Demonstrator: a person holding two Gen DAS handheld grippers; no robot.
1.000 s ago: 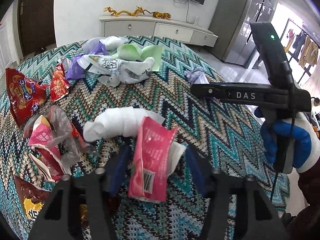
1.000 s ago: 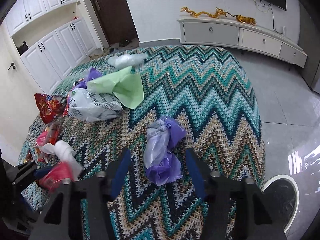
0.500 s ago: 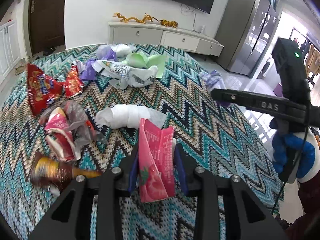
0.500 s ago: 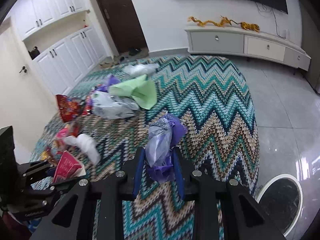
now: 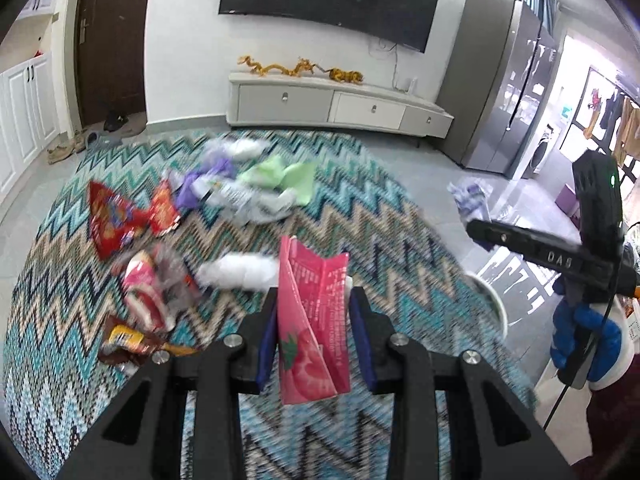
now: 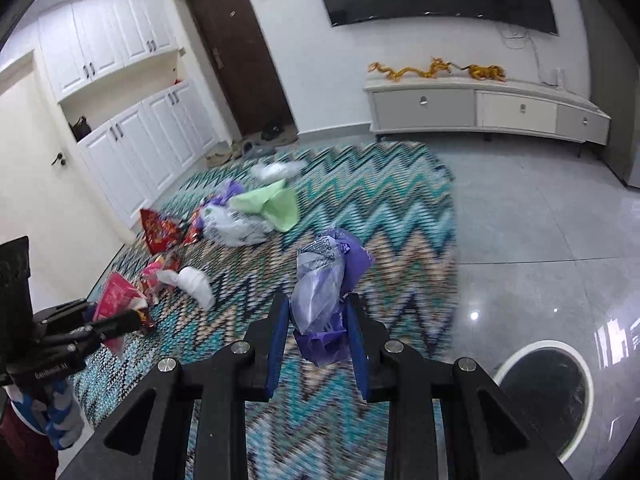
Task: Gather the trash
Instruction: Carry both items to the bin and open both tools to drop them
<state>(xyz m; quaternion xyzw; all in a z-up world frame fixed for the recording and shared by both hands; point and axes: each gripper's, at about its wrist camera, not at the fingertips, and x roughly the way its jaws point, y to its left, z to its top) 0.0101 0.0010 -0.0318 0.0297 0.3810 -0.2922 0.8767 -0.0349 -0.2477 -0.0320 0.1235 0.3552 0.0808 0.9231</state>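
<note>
Left wrist view: a zigzag rug [image 5: 384, 216] covers the floor. At nine o'clock lie a red snack bag [image 5: 114, 216] and crumpled wrappers [image 5: 148, 292]. Near the centre sits a white paper wad [image 5: 240, 270]. At six o'clock the left gripper [image 5: 314, 332] is clamped on a pink wrapper [image 5: 312, 320], which stands upright between the blue pads, clear of the rug. At three o'clock a blue-gloved hand [image 5: 584, 344] holds the other tool.

Right wrist view: at ten o'clock, a green sheet [image 6: 276, 206] and a white plastic bag [image 6: 234, 226] lie together on the rug. At six o'clock the right gripper [image 6: 318, 334] is clamped on a purple plastic bag [image 6: 324, 284], held above the rug. At four o'clock stands a white-rimmed bin [image 6: 544, 388] on the tiles.
</note>
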